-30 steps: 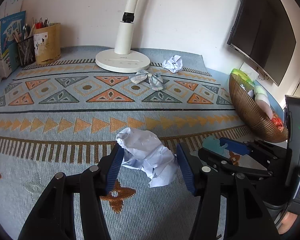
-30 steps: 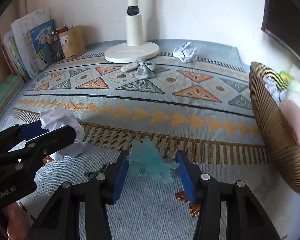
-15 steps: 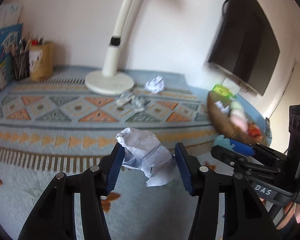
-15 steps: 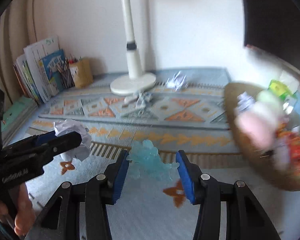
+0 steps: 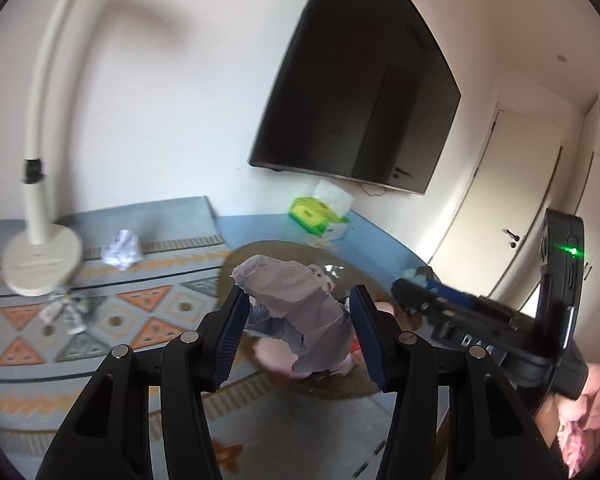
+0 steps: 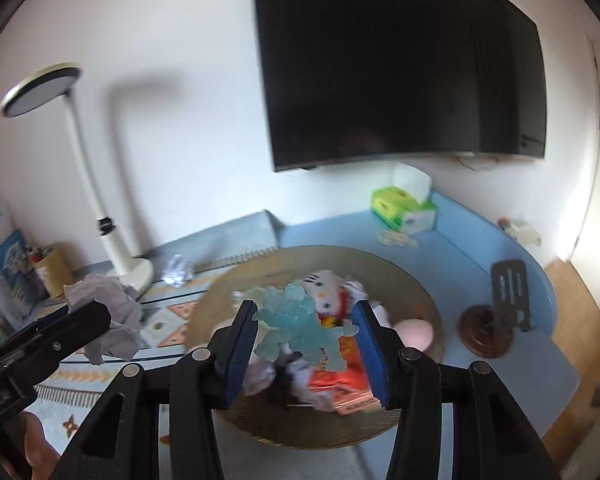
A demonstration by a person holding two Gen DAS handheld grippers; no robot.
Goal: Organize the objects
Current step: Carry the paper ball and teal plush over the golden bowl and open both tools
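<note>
Left gripper: your left gripper (image 5: pixel 298 330) was closed partway on a crumpled paper ball (image 5: pixel 296 312), pinched between both blue pads and held in the air above the near-left rim of the basket.
Right gripper: your right gripper (image 6: pixel 306 338) was closed partway on a pale blue translucent figure (image 6: pixel 300 326), held in the air above the middle of the basket.
Basket: the round woven basket (image 6: pixel 300 428) stood on the surface just past both grippers; inside lay a white plush cat (image 6: pixel 322 286), an orange packet (image 6: pixel 340 376) and other items too blurred to name.
Mat: a patterned mat (image 5: pixel 112 320) covered the left part of the surface; a second paper ball (image 5: pixel 122 250) lay near its far edge, close to the lamp base (image 5: pixel 40 266).
Far edge: a green tissue box (image 6: pixel 404 210) stood at the far edge under a dark wall screen (image 6: pixel 400 64).
</note>
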